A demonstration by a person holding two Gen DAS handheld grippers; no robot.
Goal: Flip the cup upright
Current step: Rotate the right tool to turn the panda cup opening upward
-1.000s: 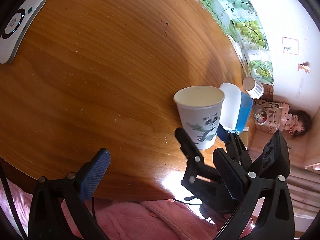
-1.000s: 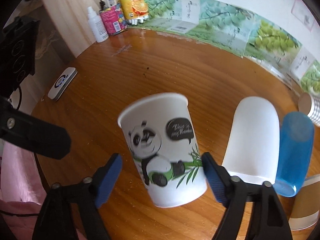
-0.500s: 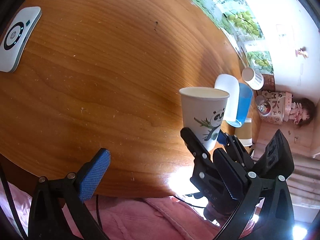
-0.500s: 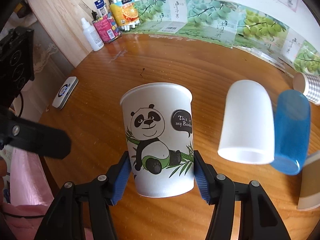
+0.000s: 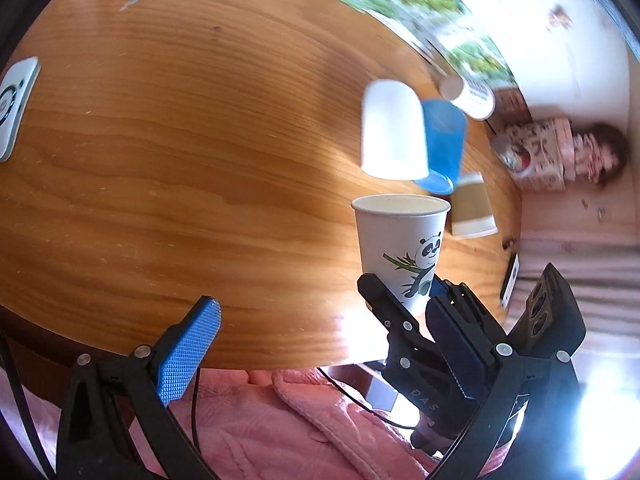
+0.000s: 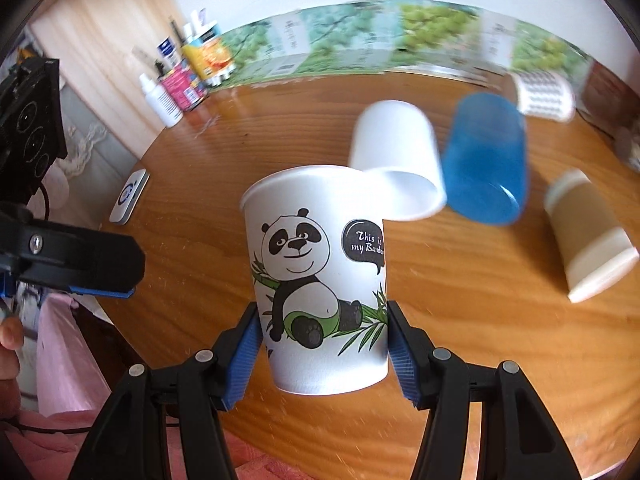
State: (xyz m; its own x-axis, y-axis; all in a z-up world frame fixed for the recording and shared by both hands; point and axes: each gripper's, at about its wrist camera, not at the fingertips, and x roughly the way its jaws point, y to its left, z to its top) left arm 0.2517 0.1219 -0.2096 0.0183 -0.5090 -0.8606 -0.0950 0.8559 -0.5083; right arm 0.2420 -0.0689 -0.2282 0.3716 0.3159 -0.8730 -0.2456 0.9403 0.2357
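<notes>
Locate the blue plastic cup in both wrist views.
Left wrist: blue plastic cup upper right of centre, mouth down, partly behind the white plastic cup.
Right wrist: upper right, right of the same white cup.
Shared landmark: brown-sleeved paper cup.

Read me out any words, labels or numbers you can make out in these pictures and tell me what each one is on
"This is my Bamboo", last letters cut off at the edge: speech bubble on the panda cup, held in the right tool.
"DAS": the right tool's black arm, in the left wrist view.
Bottles and cartons at the wall: labels too blurred.
</notes>
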